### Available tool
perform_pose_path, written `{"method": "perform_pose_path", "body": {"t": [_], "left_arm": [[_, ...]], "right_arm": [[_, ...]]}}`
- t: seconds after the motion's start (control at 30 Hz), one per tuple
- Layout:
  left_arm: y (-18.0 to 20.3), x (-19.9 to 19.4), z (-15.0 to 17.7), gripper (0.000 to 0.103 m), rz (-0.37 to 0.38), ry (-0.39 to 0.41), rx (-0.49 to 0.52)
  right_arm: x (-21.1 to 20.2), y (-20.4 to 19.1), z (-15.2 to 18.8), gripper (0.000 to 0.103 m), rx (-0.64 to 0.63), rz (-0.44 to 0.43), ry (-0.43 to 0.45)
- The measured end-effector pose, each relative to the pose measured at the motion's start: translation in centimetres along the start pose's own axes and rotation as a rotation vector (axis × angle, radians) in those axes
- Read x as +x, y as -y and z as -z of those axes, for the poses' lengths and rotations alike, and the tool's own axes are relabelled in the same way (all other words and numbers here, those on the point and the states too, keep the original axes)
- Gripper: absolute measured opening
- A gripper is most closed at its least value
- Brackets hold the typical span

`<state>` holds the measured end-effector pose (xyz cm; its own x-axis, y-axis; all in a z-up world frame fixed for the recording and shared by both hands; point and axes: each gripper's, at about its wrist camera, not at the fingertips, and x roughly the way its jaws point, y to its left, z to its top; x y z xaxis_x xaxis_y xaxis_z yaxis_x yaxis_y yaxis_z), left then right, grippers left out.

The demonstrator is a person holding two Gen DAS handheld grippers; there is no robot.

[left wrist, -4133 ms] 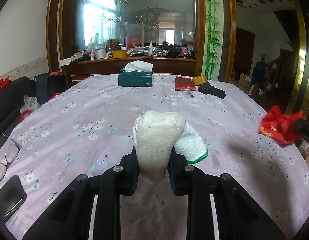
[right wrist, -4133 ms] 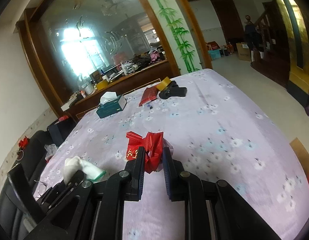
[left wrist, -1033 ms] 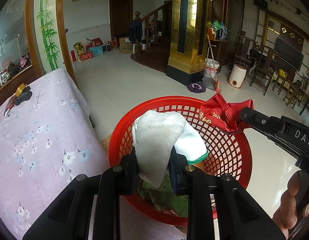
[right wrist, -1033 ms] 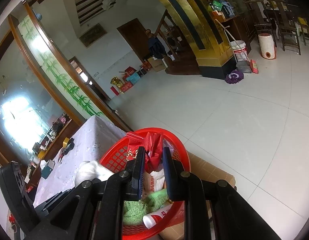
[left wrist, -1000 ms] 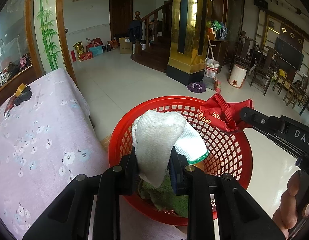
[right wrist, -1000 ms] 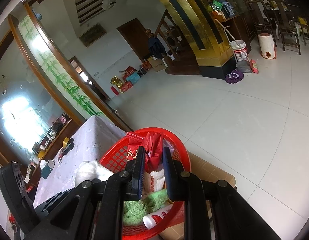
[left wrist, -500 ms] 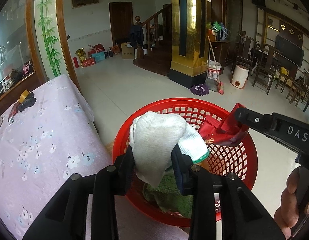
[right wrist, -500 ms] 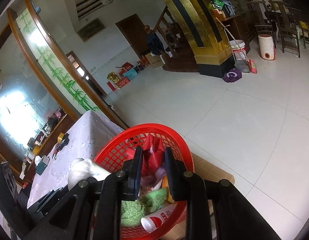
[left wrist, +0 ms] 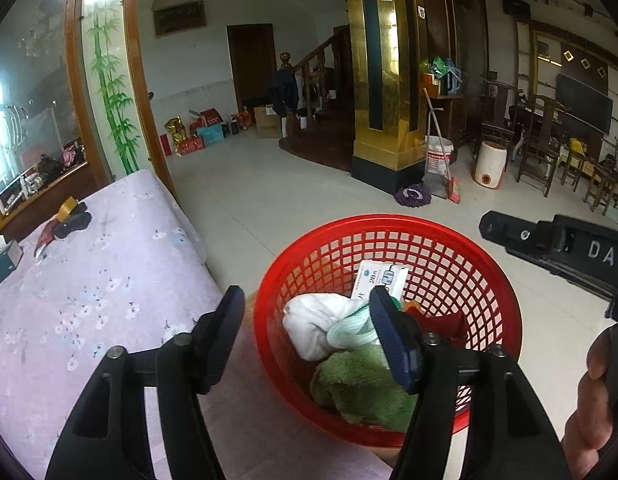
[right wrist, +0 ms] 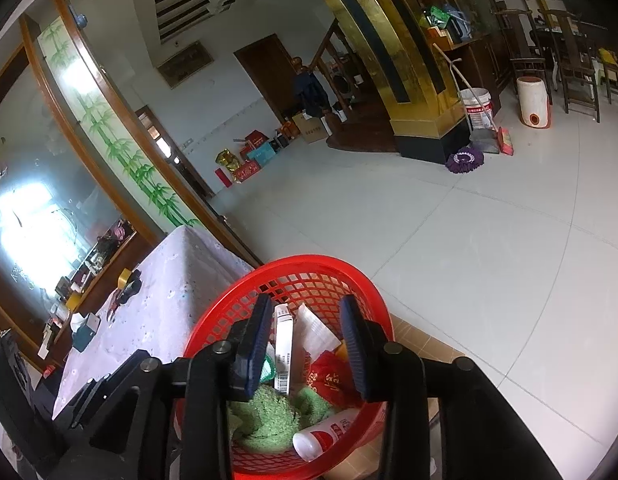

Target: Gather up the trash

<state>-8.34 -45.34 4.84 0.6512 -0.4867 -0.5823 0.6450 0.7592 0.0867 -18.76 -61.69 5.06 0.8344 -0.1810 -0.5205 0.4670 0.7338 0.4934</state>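
Basically: both grippers empty over the basket, trash is inside.

Left gripper hangs above the near rim of the red basket, jaws wide apart, nothing between them; the white glove lies below in the basket on a green cloth, next to a small box. Right gripper sits straight over the basket too, jaws likewise spread with nothing held; the red wrapper rests under it among the box, cloth and a white bottle. Positioning directly above the opening makes sense: anything let go falls in, not on the floor. Basket stands just beside the table edge, so it's a short carry. On the table: tissue box, tape roll, dark item; can't tell if those count as trash.
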Motion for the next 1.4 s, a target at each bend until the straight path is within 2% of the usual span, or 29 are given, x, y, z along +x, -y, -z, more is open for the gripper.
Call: {"method": "perform_pose_path", "body": {"t": [0.27, 0.43, 0.47, 0.53, 0.73, 1.4], "left_arm": [[-0.9, -1.1, 0.4, 0.081, -0.041, 0.013, -0.020], [-1.6, -2.2, 0.7, 0.087, -0.076, 0.022, -0.037], [-1.8, -2.4, 0.7, 0.088, -0.085, 0.024, -0.039], [-2.1, -2.9, 0.8, 0.092, -0.100, 0.030, -0.044], [-3.5, -4.8, 1.4, 0.094, -0.137, 0.050, -0.056], [-8.3, -10.9, 3.2, 0.095, -0.202, 0.115, -0.146]], "right_arm": [[-1.6, -0.8, 0.0, 0.067, -0.028, 0.075, 0.059], [-3.2, -1.4, 0.0, 0.093, -0.063, 0.145, 0.111], [-3.6, -1.5, 0.1, 0.094, -0.068, 0.169, 0.124], [-4.1, -1.7, 0.2, 0.095, -0.076, 0.192, 0.137], [-5.6, -3.2, 1.1, 0.099, -0.126, 0.226, 0.156], [-8.9, -9.9, 4.0, 0.100, -0.263, 0.177, 0.184]]}}
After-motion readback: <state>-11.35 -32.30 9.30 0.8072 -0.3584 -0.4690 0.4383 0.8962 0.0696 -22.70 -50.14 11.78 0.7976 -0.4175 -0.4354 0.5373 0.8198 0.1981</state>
